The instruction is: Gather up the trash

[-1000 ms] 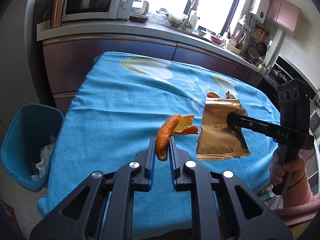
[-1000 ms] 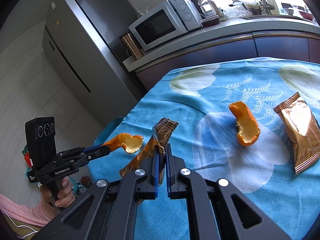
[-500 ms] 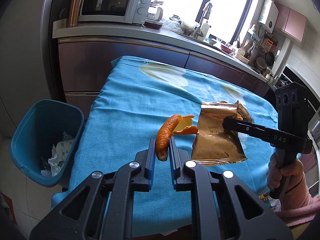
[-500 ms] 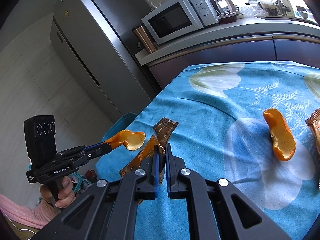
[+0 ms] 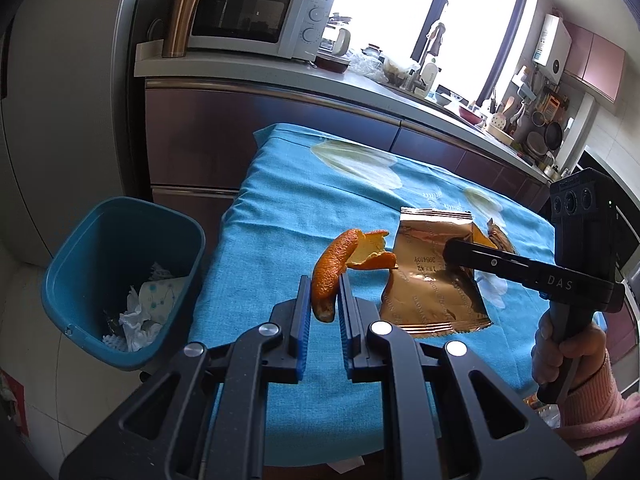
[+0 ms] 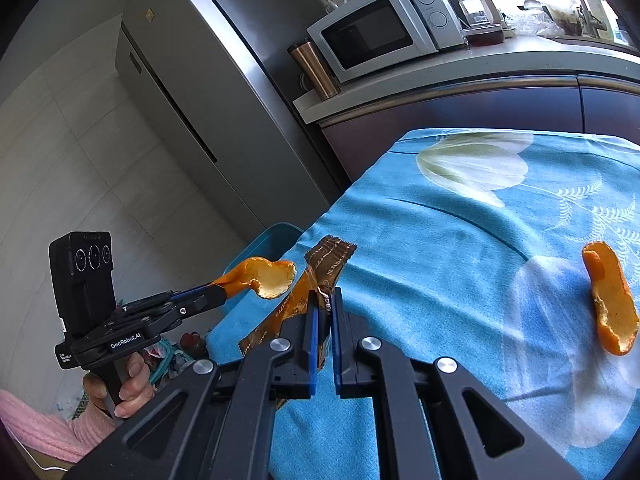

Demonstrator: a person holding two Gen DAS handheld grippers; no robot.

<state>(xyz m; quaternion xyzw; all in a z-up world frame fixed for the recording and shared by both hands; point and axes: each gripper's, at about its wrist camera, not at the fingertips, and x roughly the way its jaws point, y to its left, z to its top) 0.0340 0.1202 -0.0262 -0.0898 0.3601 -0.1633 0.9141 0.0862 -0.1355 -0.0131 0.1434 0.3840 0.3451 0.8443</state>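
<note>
Left gripper (image 5: 324, 294): I'm clamping a curled orange peel strip (image 5: 334, 268), light and brittle, by its lower end.
Right gripper (image 6: 322, 316): I'm pinching a thin crinkly gold foil wrapper (image 6: 320, 280) (slippery) above the blue flowered tablecloth (image 6: 440, 240).
Blue plastic bin (image 5: 116, 280): sitting left of the table; its depth is probably hiding more trash.

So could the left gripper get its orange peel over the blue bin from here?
Probably yes. The left gripper is shut on the orange peel, and the blue bin stands open-topped beside the table's edge on that side, with nothing visible between them.
</note>
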